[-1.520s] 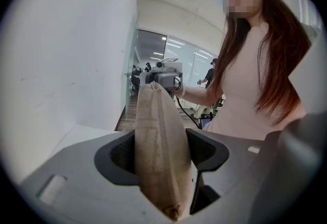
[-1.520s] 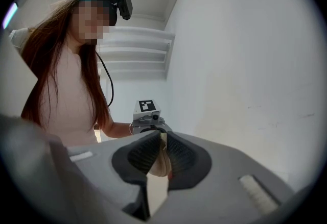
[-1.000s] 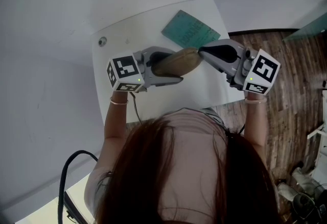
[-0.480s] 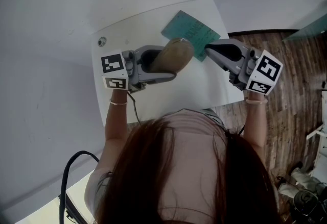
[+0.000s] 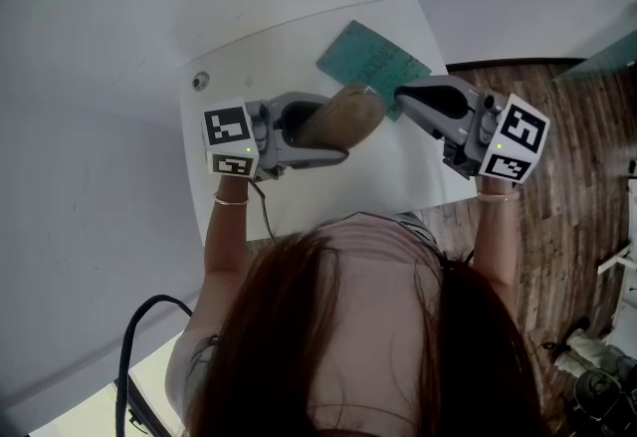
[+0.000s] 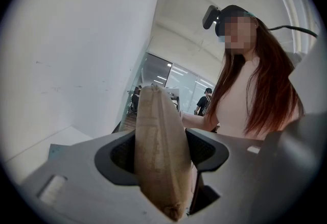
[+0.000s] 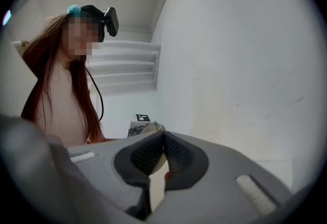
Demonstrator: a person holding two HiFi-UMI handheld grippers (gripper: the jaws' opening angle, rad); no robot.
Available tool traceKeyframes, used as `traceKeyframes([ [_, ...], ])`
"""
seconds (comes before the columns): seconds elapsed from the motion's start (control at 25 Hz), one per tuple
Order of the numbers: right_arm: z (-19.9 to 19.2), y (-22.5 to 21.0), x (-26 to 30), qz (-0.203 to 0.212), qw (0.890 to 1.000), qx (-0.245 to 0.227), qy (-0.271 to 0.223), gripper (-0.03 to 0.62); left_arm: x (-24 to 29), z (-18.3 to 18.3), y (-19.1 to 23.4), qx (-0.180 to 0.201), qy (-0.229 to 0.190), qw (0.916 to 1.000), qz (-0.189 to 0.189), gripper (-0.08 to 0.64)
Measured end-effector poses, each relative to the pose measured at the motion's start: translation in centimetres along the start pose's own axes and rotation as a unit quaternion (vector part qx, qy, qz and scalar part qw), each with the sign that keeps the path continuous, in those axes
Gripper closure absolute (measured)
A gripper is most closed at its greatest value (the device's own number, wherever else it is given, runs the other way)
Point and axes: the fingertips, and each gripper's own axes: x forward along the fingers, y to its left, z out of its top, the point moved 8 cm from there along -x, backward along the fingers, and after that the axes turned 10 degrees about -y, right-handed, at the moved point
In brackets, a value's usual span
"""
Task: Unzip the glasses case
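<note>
The tan glasses case [image 5: 343, 114] hangs in the air over the white table [image 5: 249, 67], clamped across its middle by my left gripper [image 5: 333, 129], whose jaws stand wide around it. In the left gripper view the case [image 6: 156, 151] fills the gap between both pads. My right gripper [image 5: 400, 95] is shut, and its tips meet the right end of the case. In the right gripper view the pads [image 7: 176, 154] are pressed together with the case's end [image 7: 152, 127] just behind them. I cannot tell whether the zipper pull is pinched.
A teal booklet [image 5: 370, 57] lies on the table's far right corner, under the grippers. A small round fitting [image 5: 200, 81] sits near the table's left edge. Wooden floor [image 5: 557, 126] lies beyond the right edge, and white walls close in on the left and far sides.
My left gripper has rolled a little and shifted slightly left with the case still in it. The right gripper has stayed at the case's right end.
</note>
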Motion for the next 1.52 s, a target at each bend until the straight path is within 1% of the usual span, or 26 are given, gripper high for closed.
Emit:
traceKeyframes([
  [0.08,0.1,0.1,0.2,0.004,1.000,0.002,0.001,0.587,0.2,0.0,-0.2,-0.001,0.007,1.0000,-0.005,0.275],
  [0.16,0.1,0.3,0.5,0.012,1.000,0.005,0.004,0.551,0.4,0.0,-0.4,-0.001,0.014,0.9998,-0.011,0.275],
  [0.56,0.4,0.5,0.8,0.060,0.997,0.040,-0.012,0.518,1.0,0.2,-0.8,-0.003,0.037,0.9983,-0.046,0.275],
  [0.64,0.5,0.7,0.8,0.071,0.996,0.049,-0.015,0.499,1.0,0.2,-0.9,-0.002,0.042,0.9980,-0.048,0.275],
  [0.76,0.5,0.8,0.8,0.084,0.995,0.059,-0.019,0.495,1.5,0.2,-1.0,-0.003,0.049,0.9975,-0.051,0.275],
  [0.96,0.5,0.9,0.9,0.108,0.991,0.073,-0.019,0.495,1.8,0.1,-1.3,-0.008,0.061,0.9958,-0.067,0.275],
  [1.08,0.4,1.2,0.9,0.122,0.989,0.079,-0.009,0.497,1.9,0.1,-1.6,-0.011,0.070,0.9947,-0.074,0.275],
  [1.12,0.4,1.3,1.0,0.125,0.989,0.079,-0.004,0.506,1.9,0.0,-1.6,-0.012,0.073,0.9944,-0.076,0.275],
  [1.2,0.4,1.3,1.0,0.124,0.990,0.071,0.005,0.509,1.8,-0.2,-1.3,-0.014,0.076,0.9940,-0.077,0.275],
  [1.24,0.4,1.3,1.1,0.122,0.990,0.065,0.008,0.526,1.8,-0.3,-1.2,-0.016,0.077,0.9940,-0.076,0.275],
  [1.4,0.2,0.7,0.9,0.120,0.991,0.049,0.019,0.557,1.9,-0.6,-0.5,-0.020,0.078,0.9945,-0.067,0.275],
  [1.52,0.0,0.4,0.7,0.111,0.993,0.039,0.027,0.566,2.0,-0.9,-0.2,-0.020,0.085,0.9947,-0.056,0.275],
])
